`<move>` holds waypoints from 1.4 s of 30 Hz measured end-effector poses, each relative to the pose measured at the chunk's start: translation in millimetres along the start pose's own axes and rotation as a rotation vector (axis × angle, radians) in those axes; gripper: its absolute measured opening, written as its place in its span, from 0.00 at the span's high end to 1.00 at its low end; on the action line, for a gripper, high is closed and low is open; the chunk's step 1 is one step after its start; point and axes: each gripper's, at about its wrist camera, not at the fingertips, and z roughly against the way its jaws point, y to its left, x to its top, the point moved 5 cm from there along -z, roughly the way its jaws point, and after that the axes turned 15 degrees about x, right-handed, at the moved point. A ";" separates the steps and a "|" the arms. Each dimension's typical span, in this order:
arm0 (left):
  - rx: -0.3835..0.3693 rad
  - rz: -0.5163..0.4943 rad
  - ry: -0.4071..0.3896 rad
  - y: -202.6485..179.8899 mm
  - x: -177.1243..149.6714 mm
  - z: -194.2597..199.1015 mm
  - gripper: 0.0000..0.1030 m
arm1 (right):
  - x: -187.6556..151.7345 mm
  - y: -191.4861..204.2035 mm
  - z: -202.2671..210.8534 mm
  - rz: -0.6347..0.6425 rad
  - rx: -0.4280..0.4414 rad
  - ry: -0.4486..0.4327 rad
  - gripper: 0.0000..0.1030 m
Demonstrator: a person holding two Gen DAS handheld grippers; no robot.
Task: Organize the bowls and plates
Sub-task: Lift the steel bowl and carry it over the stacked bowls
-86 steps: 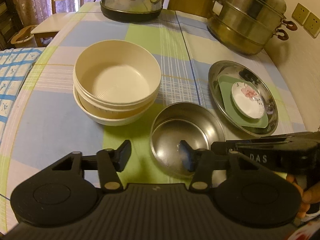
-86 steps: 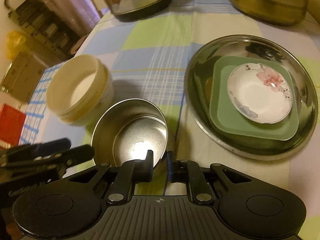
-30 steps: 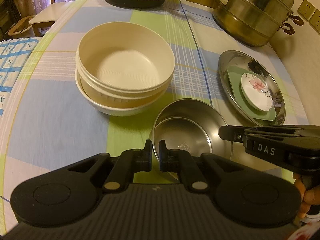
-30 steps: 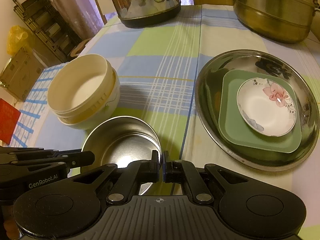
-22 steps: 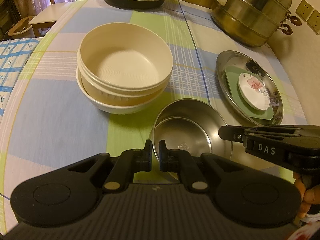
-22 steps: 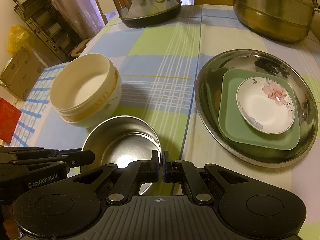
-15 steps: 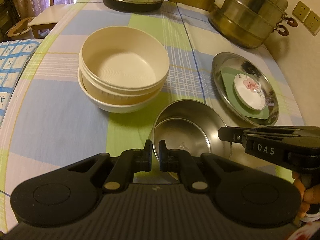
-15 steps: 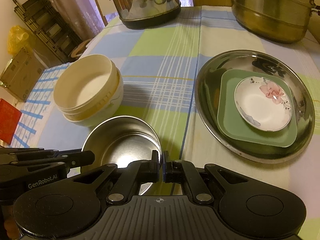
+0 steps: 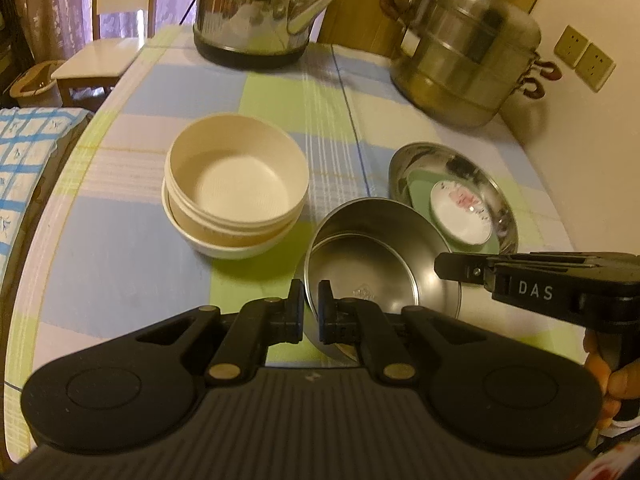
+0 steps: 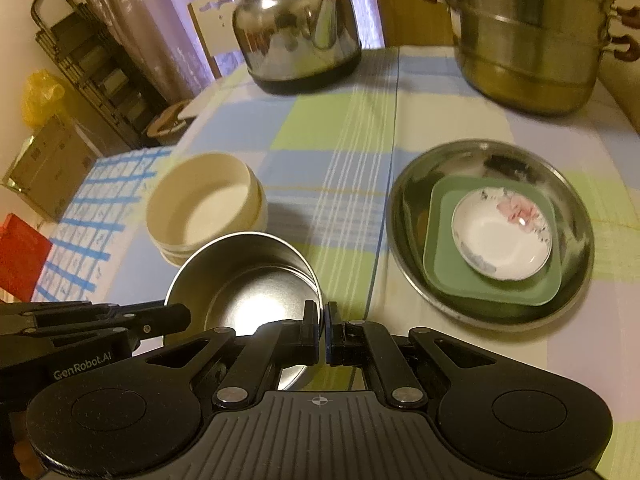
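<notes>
- The step in hand looks like carrying the steel bowl [image 9: 384,264] over to the stack of cream bowls [image 9: 236,196] and nesting it there; both grippers pinch its rim from opposite sides.
- To do it well, I judge that both hands should travel together at one level, so the bowl neither tips nor twists out of a thin rim grip.
- Bring it squarely over the cream stack, which stands just to the far left of the steel bowl on the counter [image 9: 120,264], and lower it straight so the rims do not knock.
- The steel bowl seems about as wide as the top cream bowl, so it may sit high instead of dropping in; let go only once it rests steady.
- Keep clear of the steel tray [image 10: 492,236] on the right, which holds a green square plate [image 10: 440,280] and a small flowered dish [image 10: 502,234] on top of it.
- The left gripper [image 9: 309,312] has its fingers nearly pressed together, clamping the near-left rim of the steel bowl, one finger inside and one outside.
- The right gripper [image 10: 321,330] is likewise closed to a thin gap on the bowl's right rim.
- The kettle [image 9: 260,12] and the big steamer pot [image 9: 464,64] stand at the far end, well apart from the route.
</notes>
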 end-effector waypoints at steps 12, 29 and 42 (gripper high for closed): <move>0.014 0.033 -0.089 14.9 27.1 27.0 0.94 | 28.1 23.7 14.3 0.040 0.037 -0.065 0.97; 0.106 0.106 -0.134 61.1 82.3 11.4 0.95 | 85.2 44.3 -37.6 0.078 0.124 -0.070 0.97; 0.129 0.119 -0.070 71.9 82.7 -18.3 0.95 | 90.8 37.1 -71.1 0.053 0.131 -0.008 0.97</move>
